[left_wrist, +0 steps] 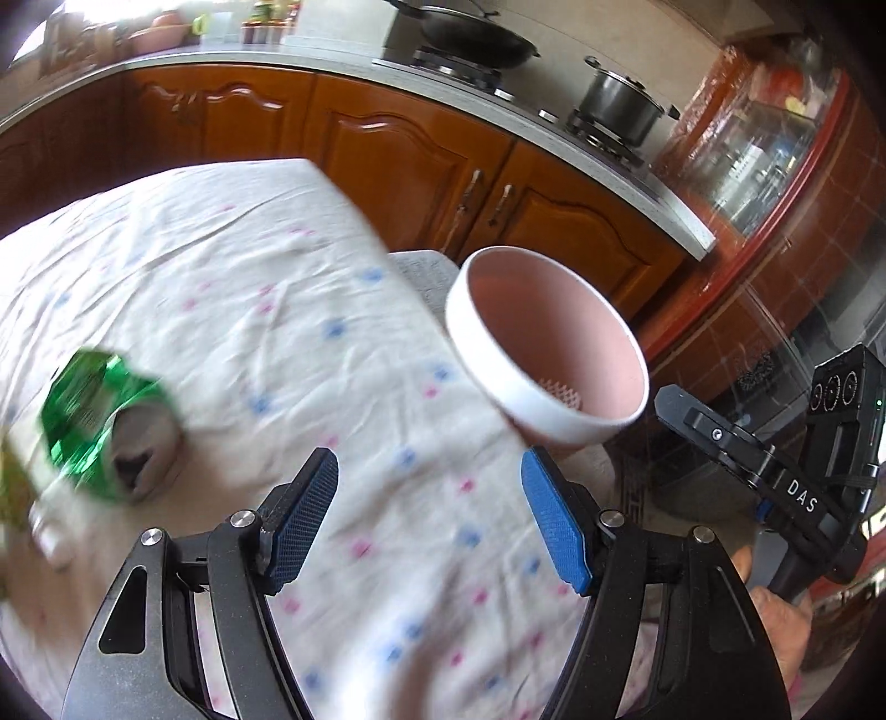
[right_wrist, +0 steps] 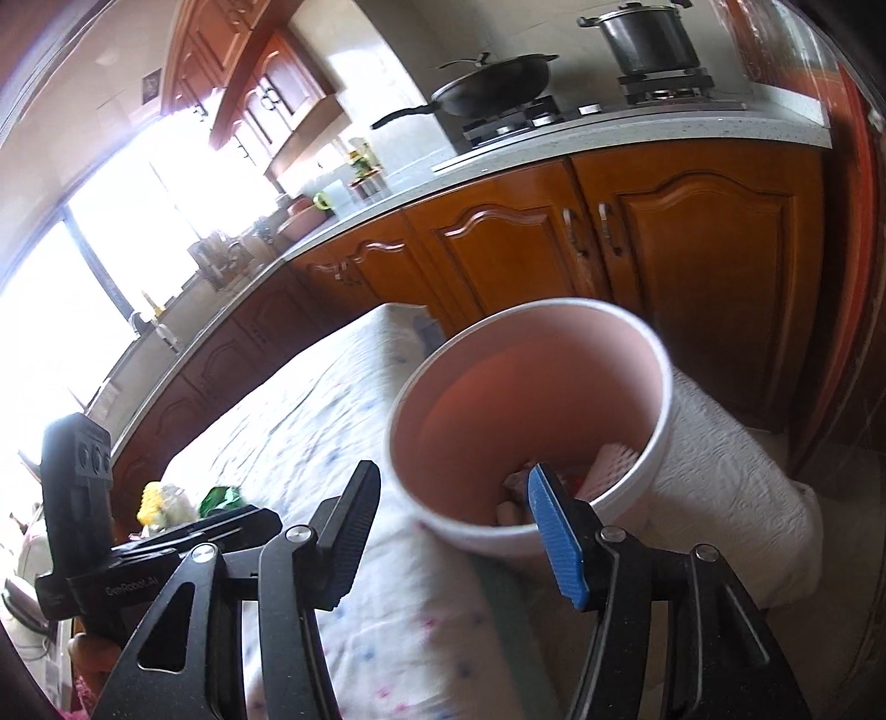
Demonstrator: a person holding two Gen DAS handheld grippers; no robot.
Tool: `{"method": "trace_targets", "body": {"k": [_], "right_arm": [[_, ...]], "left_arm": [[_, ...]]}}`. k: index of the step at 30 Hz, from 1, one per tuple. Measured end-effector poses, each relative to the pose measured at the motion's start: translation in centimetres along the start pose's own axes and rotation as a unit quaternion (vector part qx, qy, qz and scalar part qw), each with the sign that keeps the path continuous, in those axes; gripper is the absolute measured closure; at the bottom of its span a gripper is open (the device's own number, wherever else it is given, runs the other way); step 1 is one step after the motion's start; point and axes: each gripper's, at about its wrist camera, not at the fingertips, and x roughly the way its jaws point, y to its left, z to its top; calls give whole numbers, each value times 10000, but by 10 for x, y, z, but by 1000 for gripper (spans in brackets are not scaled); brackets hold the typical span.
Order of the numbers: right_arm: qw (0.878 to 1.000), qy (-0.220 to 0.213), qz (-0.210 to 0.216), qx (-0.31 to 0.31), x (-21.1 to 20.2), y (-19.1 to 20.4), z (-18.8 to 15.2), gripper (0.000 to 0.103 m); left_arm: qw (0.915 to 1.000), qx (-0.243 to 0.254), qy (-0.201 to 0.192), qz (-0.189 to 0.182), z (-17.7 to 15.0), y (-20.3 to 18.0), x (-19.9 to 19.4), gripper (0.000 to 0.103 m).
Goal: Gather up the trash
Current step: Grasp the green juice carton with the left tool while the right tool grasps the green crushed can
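Observation:
A crumpled green wrapper [left_wrist: 94,421] lies on the cloth-covered table [left_wrist: 266,299], left of my left gripper [left_wrist: 429,498], which is open and empty above the cloth. A white bin with a pink inside [left_wrist: 545,346] stands off the table's right edge on a white padded stool. In the right wrist view the bin [right_wrist: 531,421] is straight ahead and holds some pale scraps. My right gripper [right_wrist: 454,515] is open, its blue finger [right_wrist: 554,531] over the bin's near rim. The green wrapper [right_wrist: 221,498] shows far left beside a yellow item [right_wrist: 152,501].
Wooden kitchen cabinets [left_wrist: 421,160] and a counter with a wok [left_wrist: 470,33] and a steel pot [left_wrist: 620,105] run behind the table. A red glass-fronted cabinet [left_wrist: 775,144] stands at the right. The white padded stool [right_wrist: 731,487] is under the bin.

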Motion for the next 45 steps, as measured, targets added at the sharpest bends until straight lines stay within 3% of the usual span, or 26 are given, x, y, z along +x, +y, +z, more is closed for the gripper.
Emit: {"method": "trace_targets", "body": {"k": [21, 45], "right_arm": [[9946, 692, 639, -428, 31, 85, -73, 44], [9834, 913, 1038, -1174, 63, 177, -84, 44]], "left_arm": [[9956, -651, -447, 496, -76, 81, -75, 32], [9804, -1342, -980, 1062, -99, 181, -139, 32]]}}
